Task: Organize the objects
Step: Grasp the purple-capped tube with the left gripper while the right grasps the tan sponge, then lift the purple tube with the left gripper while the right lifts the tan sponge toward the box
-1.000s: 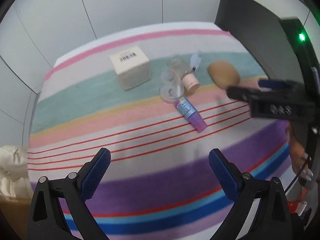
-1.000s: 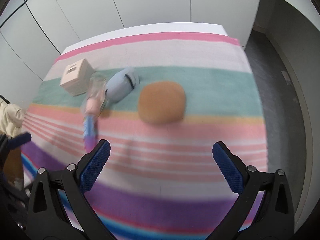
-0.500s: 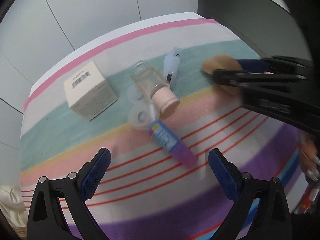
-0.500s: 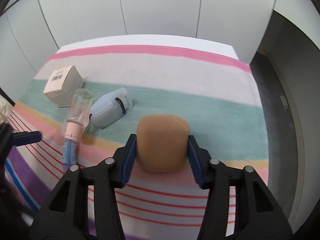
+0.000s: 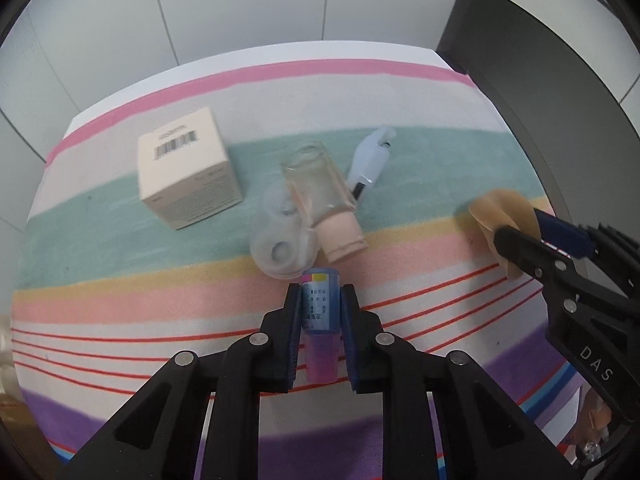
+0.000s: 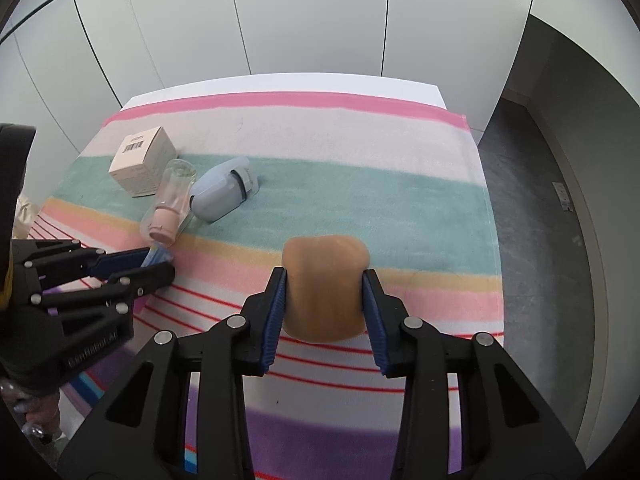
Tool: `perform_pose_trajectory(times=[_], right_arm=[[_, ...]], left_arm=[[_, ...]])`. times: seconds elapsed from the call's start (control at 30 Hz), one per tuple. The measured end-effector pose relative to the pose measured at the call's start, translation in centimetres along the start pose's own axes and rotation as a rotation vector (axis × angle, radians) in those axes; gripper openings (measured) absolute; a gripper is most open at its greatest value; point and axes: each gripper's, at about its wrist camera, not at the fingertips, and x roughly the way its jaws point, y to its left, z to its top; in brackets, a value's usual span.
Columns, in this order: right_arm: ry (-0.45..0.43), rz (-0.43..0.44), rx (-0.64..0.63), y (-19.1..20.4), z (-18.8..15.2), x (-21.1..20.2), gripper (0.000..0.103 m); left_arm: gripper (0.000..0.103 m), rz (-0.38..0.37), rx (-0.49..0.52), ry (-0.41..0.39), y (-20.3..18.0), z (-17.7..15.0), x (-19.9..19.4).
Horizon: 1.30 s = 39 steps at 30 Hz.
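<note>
My left gripper is shut on a small blue-and-purple tube lying on the striped cloth. My right gripper is shut on a tan soft sponge; the sponge also shows in the left wrist view. Beyond the tube lie a clear contact-lens case, a clear bottle with a pink cap, a pale blue device and a cream box with a barcode.
The striped cloth covers a table that ends at white wall panels at the back. A dark floor drops off to the right of the table. The left gripper shows at the left of the right wrist view.
Both grippers moved forward and closed: the left one onto the tube, the right one onto the sponge, which now sits slightly squeezed between its fingers.
</note>
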Motion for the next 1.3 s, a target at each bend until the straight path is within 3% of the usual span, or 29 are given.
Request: perform_pose_trajectory(times=[0.27, 0.57, 0.87, 1.3], right_arm=[[0.006, 0.007, 0.02, 0.5, 0.2, -1.3, 0.035], [-0.041, 0.008, 0.011, 2.4, 2.2, -6.2, 0.031], [-0.092, -0.017, 0.012, 4.4, 4.8, -12.9, 0.028], [-0.186, -0.003, 0.021, 8.0, 9.9, -24.8, 0.028]], left_arm=[[0.019, 0.05, -0.004, -0.017, 0.6, 0.1, -2.4], [0.019, 0.068, -0.057, -0.083, 2.7, 1.1, -8.2], [0.019, 0.096, -0.148, -0.128, 5.8, 1.7, -15.8], [0.019, 0.214, -0.198, -0.247, 8.3, 3.1, -29.4]])
